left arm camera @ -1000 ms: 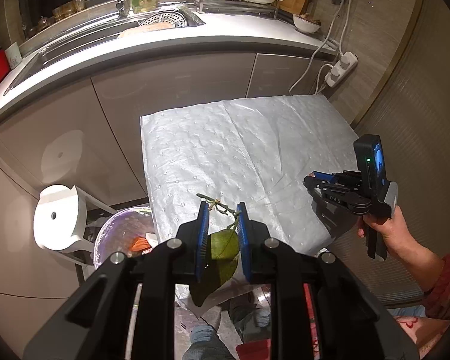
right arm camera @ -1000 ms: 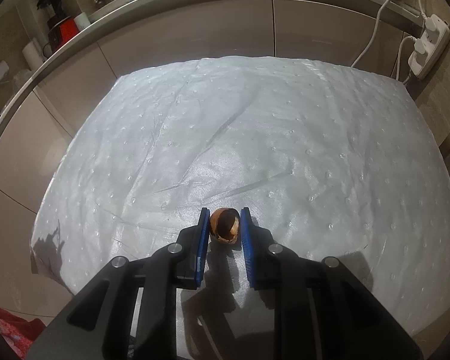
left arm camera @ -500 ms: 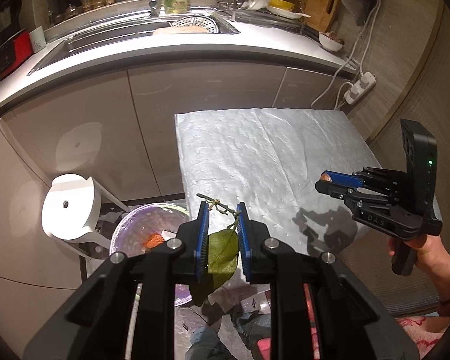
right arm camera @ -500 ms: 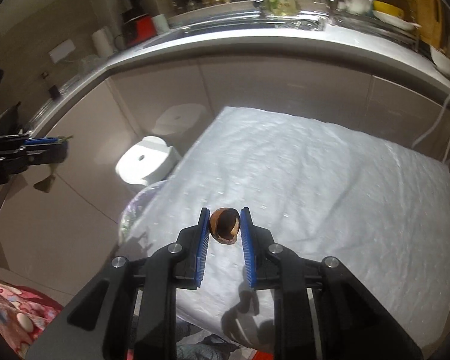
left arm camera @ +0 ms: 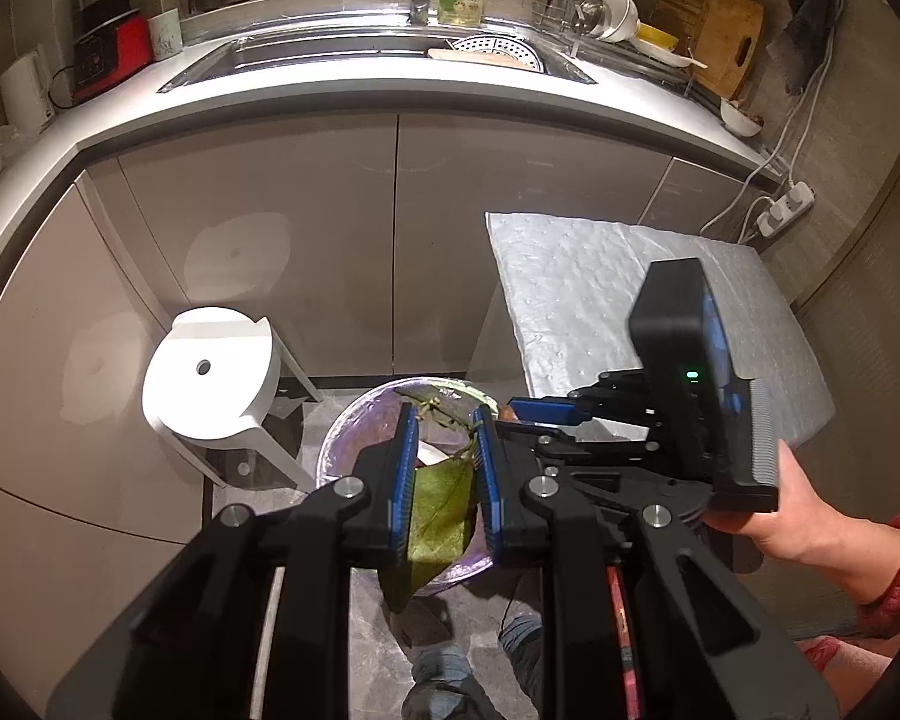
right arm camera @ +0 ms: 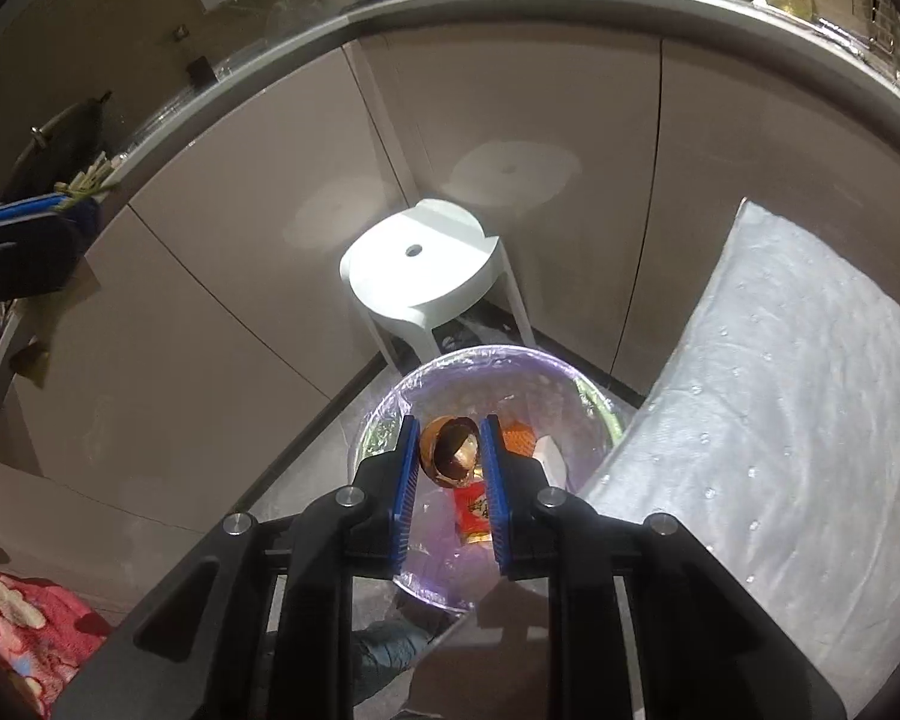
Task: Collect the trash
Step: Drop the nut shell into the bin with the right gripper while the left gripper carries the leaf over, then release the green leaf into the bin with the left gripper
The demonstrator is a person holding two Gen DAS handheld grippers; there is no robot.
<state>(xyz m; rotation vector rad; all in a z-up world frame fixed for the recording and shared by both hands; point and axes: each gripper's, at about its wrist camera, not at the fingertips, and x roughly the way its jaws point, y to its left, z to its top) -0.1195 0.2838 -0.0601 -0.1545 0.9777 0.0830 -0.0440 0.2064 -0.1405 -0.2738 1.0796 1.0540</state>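
Observation:
My left gripper [left arm camera: 441, 414] is shut on a green leaf [left arm camera: 438, 510] with a thin twig, and hangs over the purple-lined trash bin [left arm camera: 354, 420] on the floor. Its blue pads press the leaf from both sides. In the right wrist view my right gripper [right arm camera: 450, 423] is shut on a brown broken shell [right arm camera: 450, 453], also above the bin [right arm camera: 468, 354]. The bin holds an orange peel [right arm camera: 519, 438] and a red wrapper [right arm camera: 474, 510]. A hand carries the right gripper [left arm camera: 513, 414] just right of the left one. The left gripper [right arm camera: 60, 204] shows at the far left edge.
A white round stool [left arm camera: 210, 372] stands beside the bin against the cabinet doors. The table under a white padded sheet [left arm camera: 630, 300] lies to the right. Behind runs the counter with a sink [left arm camera: 390, 48] and dish rack. A person's feet show on the grey floor.
Both grippers have swung left off the padded table to above the bin, each still gripping its piece. The right gripper has come close beside the left one.

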